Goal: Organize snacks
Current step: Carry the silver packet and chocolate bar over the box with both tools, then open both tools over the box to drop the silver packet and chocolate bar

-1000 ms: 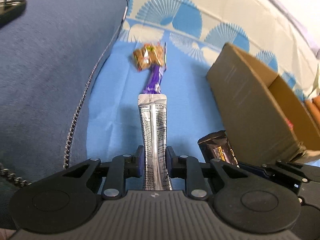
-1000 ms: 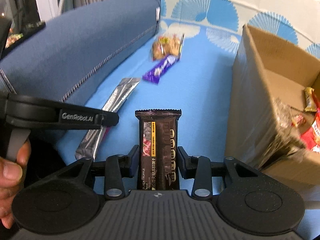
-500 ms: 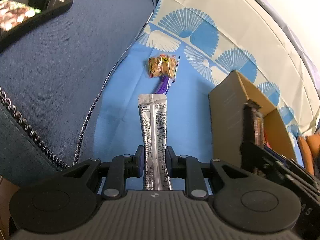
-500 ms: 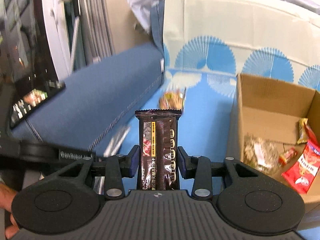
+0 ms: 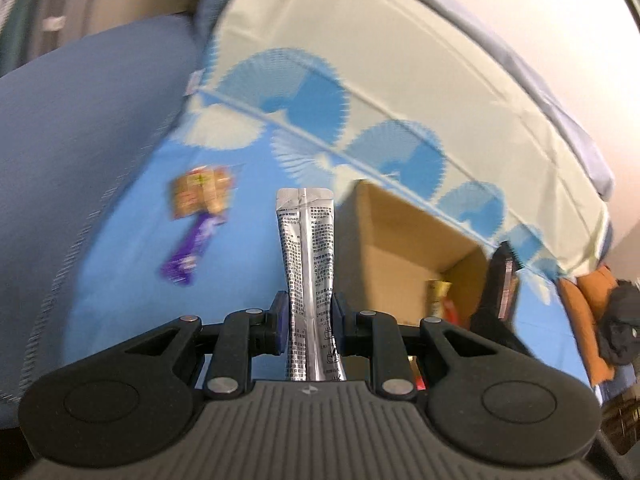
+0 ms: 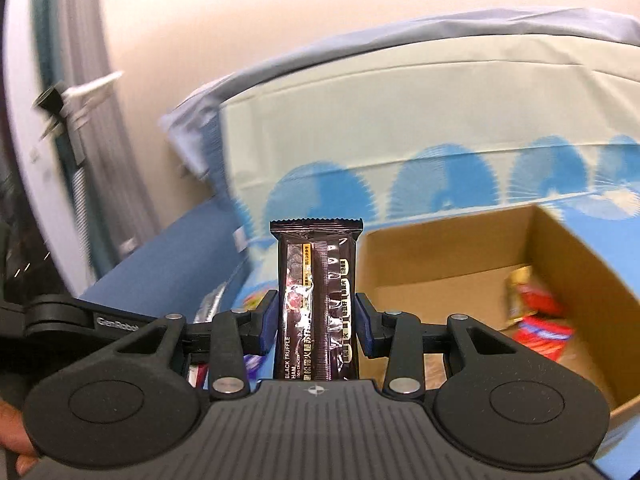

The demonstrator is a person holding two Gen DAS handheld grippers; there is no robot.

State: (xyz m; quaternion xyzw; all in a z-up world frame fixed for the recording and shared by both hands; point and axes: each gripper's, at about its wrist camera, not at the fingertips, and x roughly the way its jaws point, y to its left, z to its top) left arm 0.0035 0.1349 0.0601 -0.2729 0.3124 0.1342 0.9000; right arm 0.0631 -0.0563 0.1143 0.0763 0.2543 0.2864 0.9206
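Left claw (image 5: 308, 326) of mine squeezes a long shiny silver stick pack (image 5: 307, 276) with tiny black writing, and right claw (image 6: 315, 326) squeezes a dark brown snack bar (image 6: 316, 304), both beside the cardboard box (image 6: 436, 256).

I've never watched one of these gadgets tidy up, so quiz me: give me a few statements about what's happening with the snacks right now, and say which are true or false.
1. The left gripper holds a silver stick pack. True.
2. The right gripper is empty. False: it clamps a dark snack bar.
3. The cardboard box already holds snacks. True.
4. No snacks remain on the blue cloth. False: a purple bar and a small orange bag lie there.
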